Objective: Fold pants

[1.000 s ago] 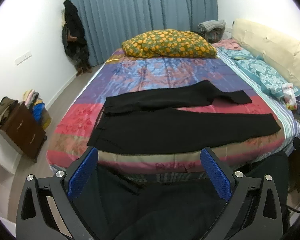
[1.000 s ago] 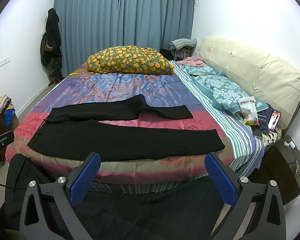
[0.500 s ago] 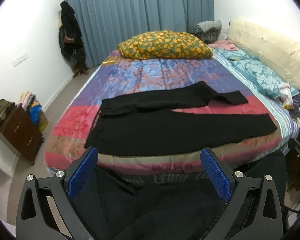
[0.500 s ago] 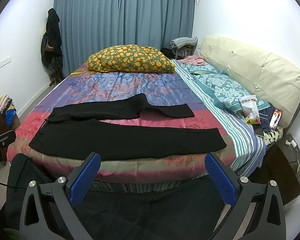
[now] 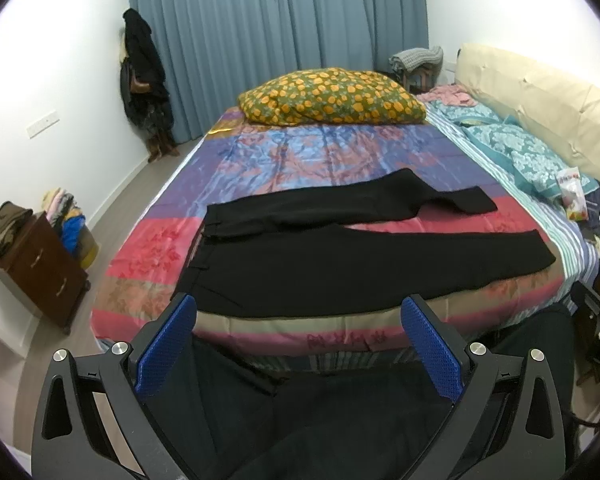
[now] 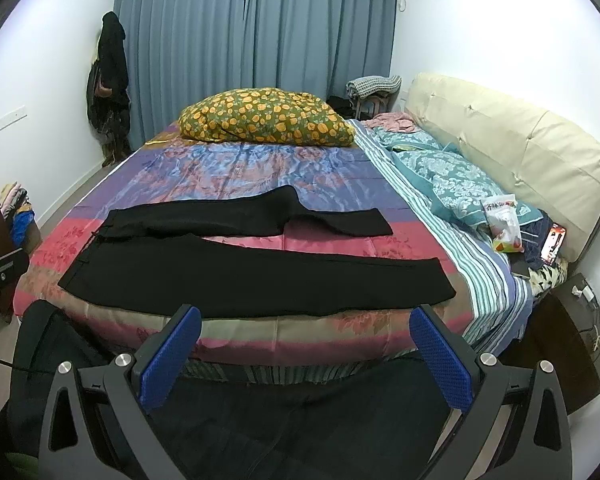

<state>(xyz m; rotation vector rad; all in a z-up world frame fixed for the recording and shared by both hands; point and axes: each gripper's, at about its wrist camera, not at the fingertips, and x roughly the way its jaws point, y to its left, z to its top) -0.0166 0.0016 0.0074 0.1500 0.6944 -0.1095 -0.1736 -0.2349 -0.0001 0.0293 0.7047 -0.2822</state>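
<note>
Now | black pants (image 5: 340, 256) flat on bed (image 5: 300, 152) | legs splayed, seemingly unfolded

On the 1 bed (image 6: 236, 176) lie 1 pair of black pants (image 6: 260, 276), 1 flowered pillow (image 6: 268, 118) at the far end, and 1 snack bag (image 6: 504, 224) right.

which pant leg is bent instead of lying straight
The far leg of the black pants, nearer the floral pillow: it kinks partway along. The near leg, by the bed's edge, lies straight.
</note>
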